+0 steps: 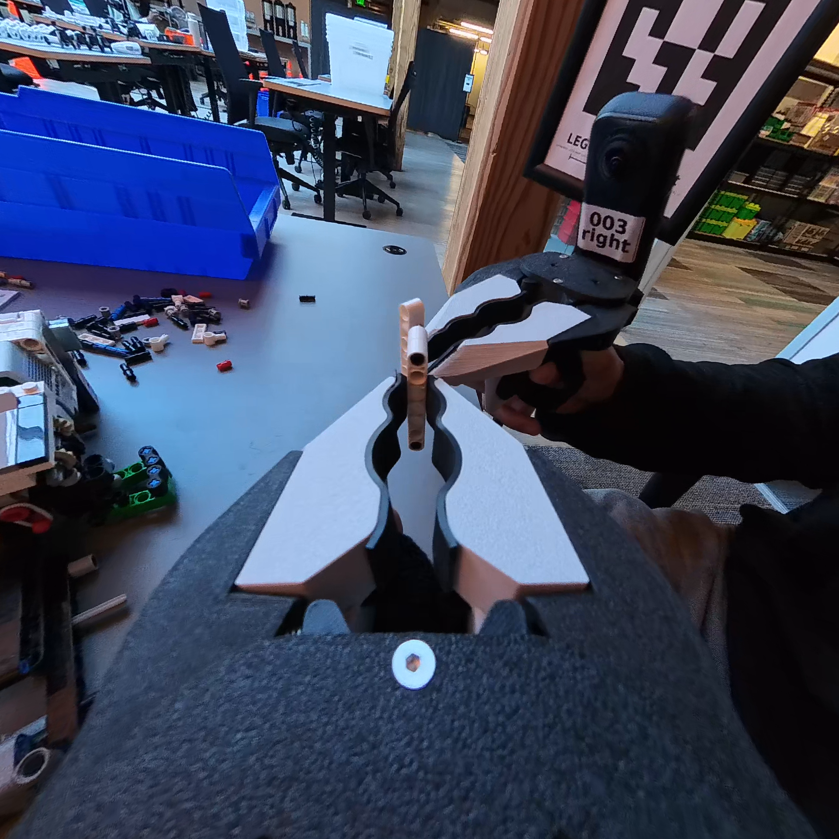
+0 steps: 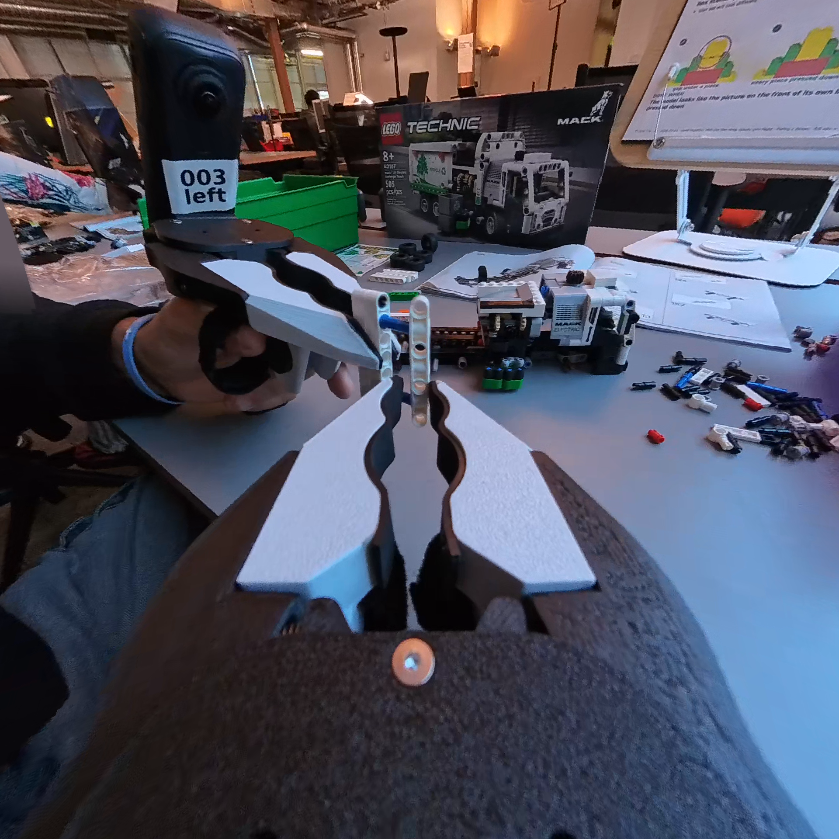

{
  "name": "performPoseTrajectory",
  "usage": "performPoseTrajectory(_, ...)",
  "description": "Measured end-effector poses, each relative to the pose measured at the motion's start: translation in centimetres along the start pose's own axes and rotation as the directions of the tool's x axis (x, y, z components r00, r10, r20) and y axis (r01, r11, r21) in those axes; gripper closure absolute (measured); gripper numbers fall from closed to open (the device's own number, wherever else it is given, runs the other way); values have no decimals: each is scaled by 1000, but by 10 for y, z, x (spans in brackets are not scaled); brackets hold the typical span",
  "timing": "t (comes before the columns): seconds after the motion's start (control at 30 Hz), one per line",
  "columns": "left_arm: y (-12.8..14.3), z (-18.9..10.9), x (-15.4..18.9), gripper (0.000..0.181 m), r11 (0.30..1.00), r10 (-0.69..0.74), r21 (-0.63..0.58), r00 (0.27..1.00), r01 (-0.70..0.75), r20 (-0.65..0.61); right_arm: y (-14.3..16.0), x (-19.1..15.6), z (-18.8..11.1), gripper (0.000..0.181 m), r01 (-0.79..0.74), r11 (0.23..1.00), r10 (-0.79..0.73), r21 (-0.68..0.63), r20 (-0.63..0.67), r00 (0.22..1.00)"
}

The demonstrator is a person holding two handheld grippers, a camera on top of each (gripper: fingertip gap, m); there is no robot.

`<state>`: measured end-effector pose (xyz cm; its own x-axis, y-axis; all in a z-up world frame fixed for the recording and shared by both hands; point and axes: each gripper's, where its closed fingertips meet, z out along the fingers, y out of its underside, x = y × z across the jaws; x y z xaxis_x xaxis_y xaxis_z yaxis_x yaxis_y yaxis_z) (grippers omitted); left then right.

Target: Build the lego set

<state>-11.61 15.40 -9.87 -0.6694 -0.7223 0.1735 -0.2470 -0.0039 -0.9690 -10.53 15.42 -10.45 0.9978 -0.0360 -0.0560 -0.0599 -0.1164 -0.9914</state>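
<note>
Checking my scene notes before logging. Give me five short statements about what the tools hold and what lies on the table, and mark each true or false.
1. The left tool grips a white beam. True.
2. The right tool is open and holds nothing. False: it is shut on a white liftarm.
3. A partly built truck stands on the table. True.
4. The bin in the left wrist view is red. False: it is blue.
5. Loose small parts lie on the table. True.

Open workshop: wooden pillar (image 1: 495, 136), office chairs (image 1: 254, 118), stocked shelves (image 1: 790, 190).
</note>
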Motion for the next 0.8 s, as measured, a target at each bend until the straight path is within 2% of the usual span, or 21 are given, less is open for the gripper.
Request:
performPoseTrajectory(0.23,-1,0,4,175,1000,9,5,1000,-9,-15,-2,-4,-4,168,-103,994,99,38,91,991)
performPoseTrajectory(0.43,0,1,4,175,1000,25,0,1000,-25,-4,-1,0,-3,174,-64,997,62,46,50,997)
performPoseTrajectory(0.53,0,1,3,175,1000,29,2,1000,-29,10,-1,2,-3,175,-22,999,22,44,-2,1000)
performPoseTrajectory(0.67,3,2,-2,175,999,32,-15,998,-32,49,-6,9,-1,175,38,997,-27,60,-167,986)
performPoseTrajectory(0.8,2,2,-3,175,1000,16,-3,999,-16,52,-5,11,1,175,151,988,-139,18,-287,948)
